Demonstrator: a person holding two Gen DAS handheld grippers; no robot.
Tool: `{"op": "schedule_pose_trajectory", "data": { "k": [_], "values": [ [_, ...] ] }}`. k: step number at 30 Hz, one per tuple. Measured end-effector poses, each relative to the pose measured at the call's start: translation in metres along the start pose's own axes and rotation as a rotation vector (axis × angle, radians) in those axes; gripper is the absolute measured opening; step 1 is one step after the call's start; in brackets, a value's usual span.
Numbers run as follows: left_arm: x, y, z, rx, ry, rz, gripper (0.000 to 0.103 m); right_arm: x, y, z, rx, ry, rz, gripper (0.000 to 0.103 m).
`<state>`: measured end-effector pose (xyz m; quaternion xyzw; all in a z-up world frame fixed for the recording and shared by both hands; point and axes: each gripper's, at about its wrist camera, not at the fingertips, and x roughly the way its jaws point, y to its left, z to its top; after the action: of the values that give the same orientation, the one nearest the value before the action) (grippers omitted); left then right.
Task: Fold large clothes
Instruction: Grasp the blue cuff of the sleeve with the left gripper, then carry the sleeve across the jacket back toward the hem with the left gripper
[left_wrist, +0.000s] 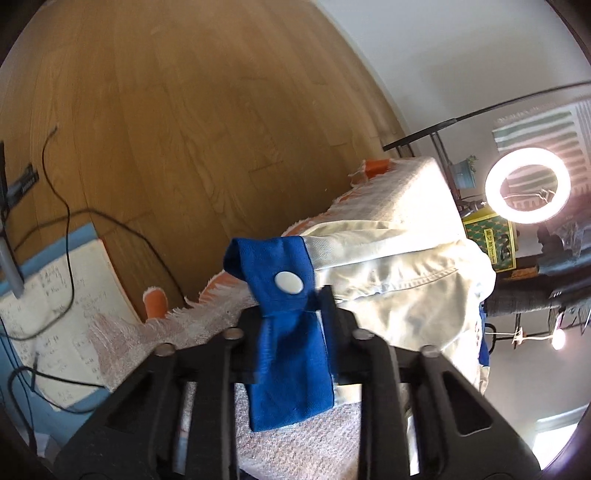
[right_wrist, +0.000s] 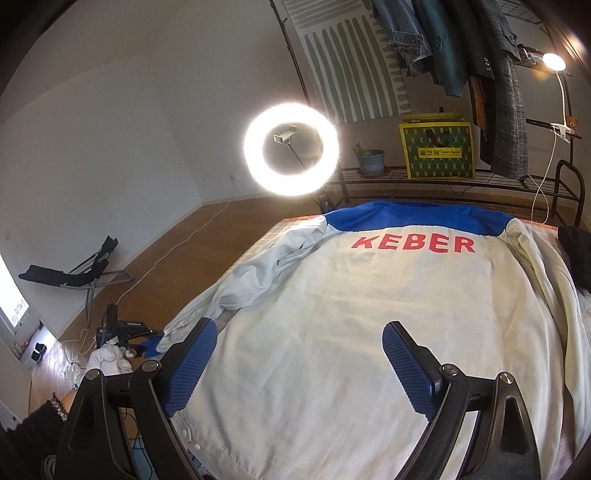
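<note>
A cream jacket (right_wrist: 369, 314) lies back-up on the cloth-covered table (left_wrist: 295, 443), with a blue yoke (right_wrist: 417, 218) and red KEBER lettering (right_wrist: 413, 244). My left gripper (left_wrist: 291, 314) is shut on the sleeve's blue cuff (left_wrist: 280, 266), which carries a white snap button (left_wrist: 289, 282). The cream sleeve (left_wrist: 399, 280) trails away to the right over the table's edge. In the right wrist view the same sleeve (right_wrist: 258, 273) lies bunched along the jacket's left side. My right gripper (right_wrist: 299, 328) is open just above the jacket's lower back, its blue pads (right_wrist: 192, 365) wide apart with nothing between them.
A lit ring light (right_wrist: 291, 149) stands beyond the table's far end. Behind it a rack (right_wrist: 461, 177) holds hanging clothes, a green-yellow bag (right_wrist: 437, 151) and a plant pot (right_wrist: 371, 160). Cables (left_wrist: 66, 221), an open notebook (left_wrist: 66, 314) and a folding chair (right_wrist: 74, 277) lie on the wood floor.
</note>
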<state>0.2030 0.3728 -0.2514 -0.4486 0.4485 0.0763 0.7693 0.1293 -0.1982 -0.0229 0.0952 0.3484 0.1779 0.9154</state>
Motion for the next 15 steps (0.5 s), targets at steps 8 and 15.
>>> {"op": "schedule_pose_trajectory", "data": {
  "k": [8,15],
  "values": [
    [-0.043,-0.05,-0.013,0.183,-0.108,-0.025,0.008,0.006,-0.001,0.001,-0.013,0.029,-0.02,0.083],
    [-0.084,-0.11,-0.044,0.37,-0.152,-0.089,0.007,0.011,-0.008,-0.003,0.005,0.055,-0.025,0.074]
  ]
}}
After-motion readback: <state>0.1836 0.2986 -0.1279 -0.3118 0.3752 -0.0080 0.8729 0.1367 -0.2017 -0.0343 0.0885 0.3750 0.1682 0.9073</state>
